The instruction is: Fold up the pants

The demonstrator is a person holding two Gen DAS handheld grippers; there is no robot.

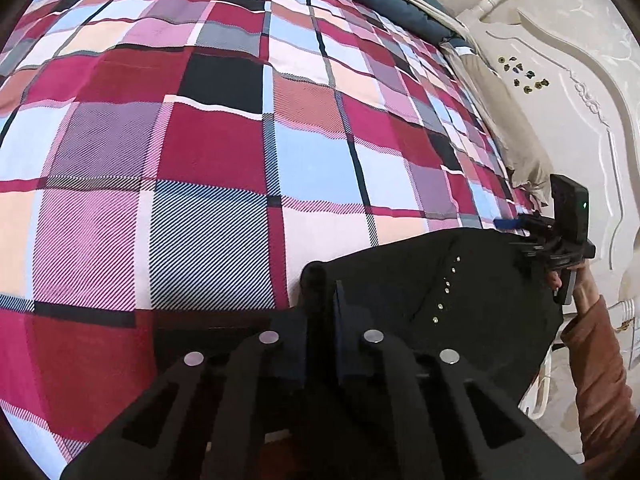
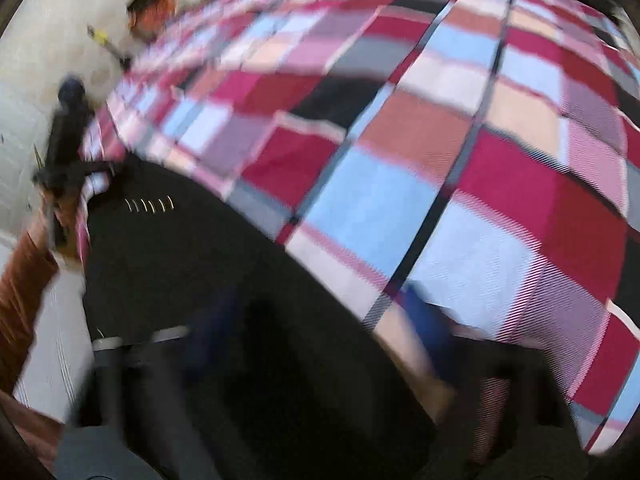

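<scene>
- A bed under a plaid quilt (image 1: 224,128) in red, pink and blue fills the room, with a carved white headboard (image 1: 560,92) at two o'clock.
- Black pants (image 1: 460,280) with a row of small studs lie at the quilt's near edge.
- The left gripper (image 1: 320,292) points steeply down, its jaws pinched on a fold of the pants.
- The right gripper (image 2: 320,320) also tilts down over the pants, its jaws partly apart in a blurred view; I cannot tell what they grip.
- A rust-brown sleeve (image 1: 600,364) runs up from five o'clock.

The left gripper (image 1: 322,300) sits at the bottom centre of its own view, jaws pinched shut on black cloth (image 1: 420,280). The right gripper (image 2: 320,320), blurred at the bottom of its view, stands partly open, one finger (image 2: 424,312) over the cloth's edge.
</scene>
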